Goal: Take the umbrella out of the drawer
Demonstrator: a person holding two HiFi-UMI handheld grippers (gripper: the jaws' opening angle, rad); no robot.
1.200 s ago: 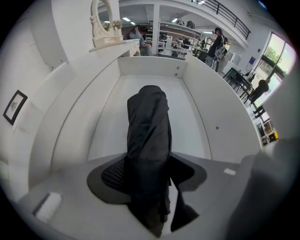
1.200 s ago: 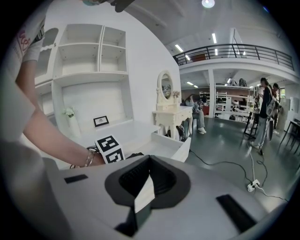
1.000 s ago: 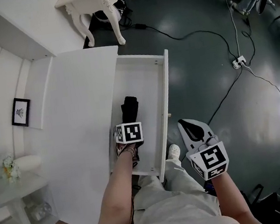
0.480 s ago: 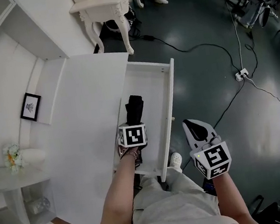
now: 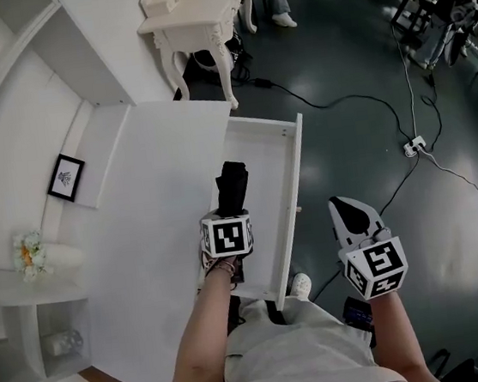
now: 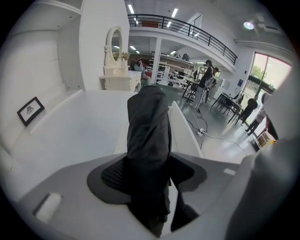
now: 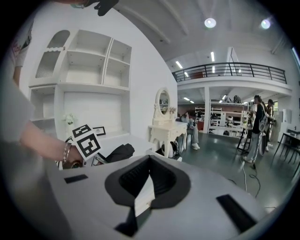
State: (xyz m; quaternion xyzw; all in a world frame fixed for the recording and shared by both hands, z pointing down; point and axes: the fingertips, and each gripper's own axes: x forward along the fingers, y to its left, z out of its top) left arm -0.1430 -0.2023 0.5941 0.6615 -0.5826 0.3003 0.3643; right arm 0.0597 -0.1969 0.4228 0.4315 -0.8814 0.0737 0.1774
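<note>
The black folded umbrella [image 5: 232,185] hangs above the open white drawer [image 5: 295,179], gripped at its near end by my left gripper [image 5: 230,217]. In the left gripper view the umbrella [image 6: 147,136] runs straight out from between the pads of my left gripper [image 6: 150,161], which press on it from both sides. My right gripper [image 5: 348,209] hovers over the dark floor to the right of the drawer front, with its jaws together and nothing in them. From the right gripper view the umbrella [image 7: 117,152] and the left marker cube [image 7: 87,141] show at the left, beyond my right gripper [image 7: 148,161].
The drawer sticks out of a white cabinet [image 5: 155,213] with a small framed picture [image 5: 65,177] and flowers [image 5: 29,253] on the shelves at the left. A white dressing table [image 5: 200,13] stands behind. A cable and power strip [image 5: 412,146] lie on the floor at the right.
Both grippers have risen. The left one has lifted the umbrella higher over the drawer. The head view has tilted, and more of the room behind shows.
</note>
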